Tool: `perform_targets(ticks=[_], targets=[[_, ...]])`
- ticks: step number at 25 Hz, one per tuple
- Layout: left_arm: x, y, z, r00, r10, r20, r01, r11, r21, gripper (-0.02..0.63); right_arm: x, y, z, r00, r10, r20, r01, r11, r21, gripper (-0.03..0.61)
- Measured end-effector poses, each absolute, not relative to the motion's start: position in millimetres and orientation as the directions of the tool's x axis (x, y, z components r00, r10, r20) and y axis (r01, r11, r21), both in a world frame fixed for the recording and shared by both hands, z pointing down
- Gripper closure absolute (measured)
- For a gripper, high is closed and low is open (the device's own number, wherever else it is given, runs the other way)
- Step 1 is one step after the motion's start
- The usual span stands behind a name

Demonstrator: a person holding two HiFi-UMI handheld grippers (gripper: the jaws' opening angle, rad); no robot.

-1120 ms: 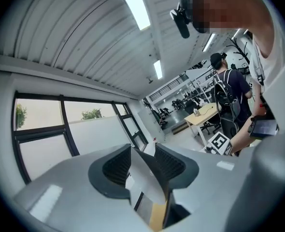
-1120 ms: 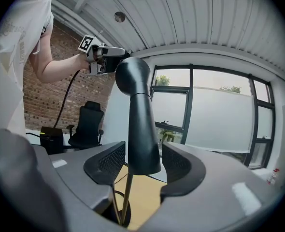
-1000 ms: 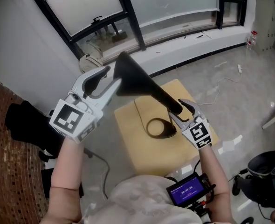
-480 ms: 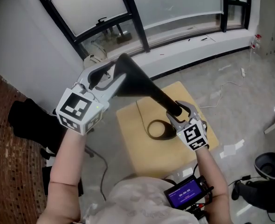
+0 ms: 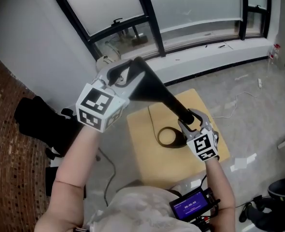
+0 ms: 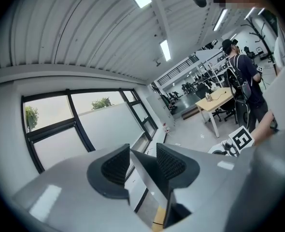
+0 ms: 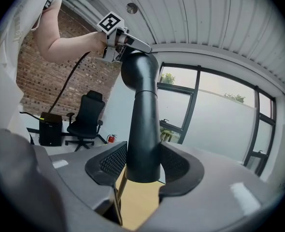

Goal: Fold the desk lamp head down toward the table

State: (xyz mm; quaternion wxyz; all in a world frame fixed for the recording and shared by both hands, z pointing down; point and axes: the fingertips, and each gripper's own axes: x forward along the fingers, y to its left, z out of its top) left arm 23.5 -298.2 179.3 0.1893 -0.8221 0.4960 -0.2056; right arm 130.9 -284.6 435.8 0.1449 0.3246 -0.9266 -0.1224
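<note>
Window [image 5: 191, 13]: wide, dark-framed panes ahead of me, beyond the table.
Floor [image 5: 249, 95]: grey and glossy around the table.
Table [image 5: 152, 164]: a small pale wooden top right below me, and the lamp stands on it.
Lamp [image 5: 174, 105]: black. Its foot is on the table and the rest slants up toward my left side.
Head [image 5: 143, 85]: a flat black wedge at the top of the lamp, held high and well apart from the table. It sits between the jaws of my left gripper.
Left gripper [image 5: 128, 74]: I hold it up at the head with the jaws spread, and they have just been opening. In the left gripper view [image 6: 142, 156] the head runs edge-on between them along one pad, and a gap shows at the other, so I am not clamping it.
Stem [image 7: 142, 124]: a round black tube rising from the base to the head.
Right gripper [image 5: 191, 121]: I hold it low, just above the base. Its jaws have just been closing and now grasp the stem, with both pads [image 7: 114, 162] against it.
Base [image 5: 173, 145]: a dark ring lying flat near the middle of the table, just beside my right gripper.
</note>
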Motion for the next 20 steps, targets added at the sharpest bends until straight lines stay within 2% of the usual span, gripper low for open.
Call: perform_targets(ticks=[20], targets=[[17.8, -300.1, 176.3, 0.428, -0.898, 0.102, -0.767, -0.420, -0.485, 0.462, 126.6, -285.8, 432.4, -0.744, -0.627, 0.232, -0.546, 0.770, 0.330, 0.350]])
